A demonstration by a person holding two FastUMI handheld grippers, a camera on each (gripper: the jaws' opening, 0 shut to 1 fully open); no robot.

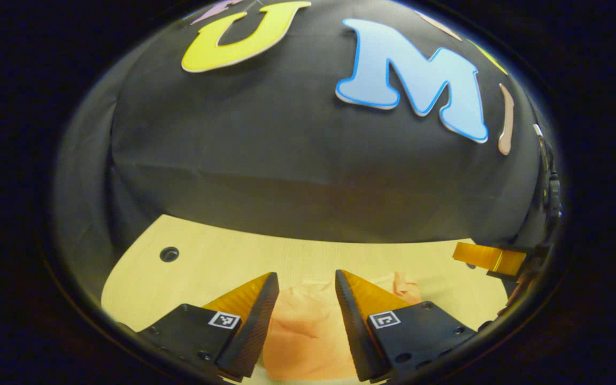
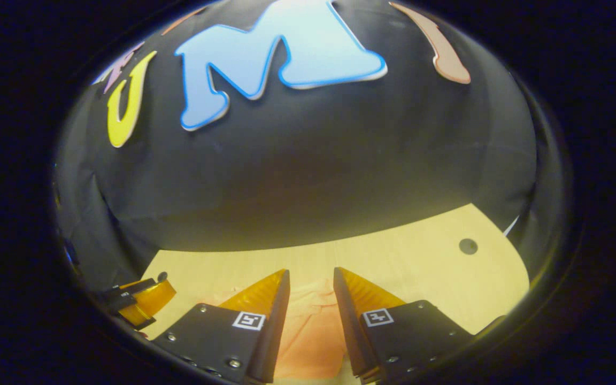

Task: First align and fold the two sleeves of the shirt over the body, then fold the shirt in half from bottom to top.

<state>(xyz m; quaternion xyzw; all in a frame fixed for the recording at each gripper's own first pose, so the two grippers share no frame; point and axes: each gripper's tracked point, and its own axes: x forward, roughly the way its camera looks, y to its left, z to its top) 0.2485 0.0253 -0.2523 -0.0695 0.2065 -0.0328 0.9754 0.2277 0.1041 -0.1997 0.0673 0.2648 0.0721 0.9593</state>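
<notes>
- Both jaws stand parted with nothing clamped: the left gripper shows a wide gap between its fingers, and the right gripper a slightly narrower one.
- Each gripper hangs above the table, pointing forward and slightly down toward the booth's wall.
- Below and between the fingers in both views lies the soft, rumpled peach-pink fabric shirt, on the pale wooden table; whether any finger touches the cloth, I cannot tell.
- Farther off, the right gripper appears at the right edge of the left gripper view, and the left gripper at the lower left of the right gripper view.
- A small dark round hole sits in the tabletop near the wall.
</notes>
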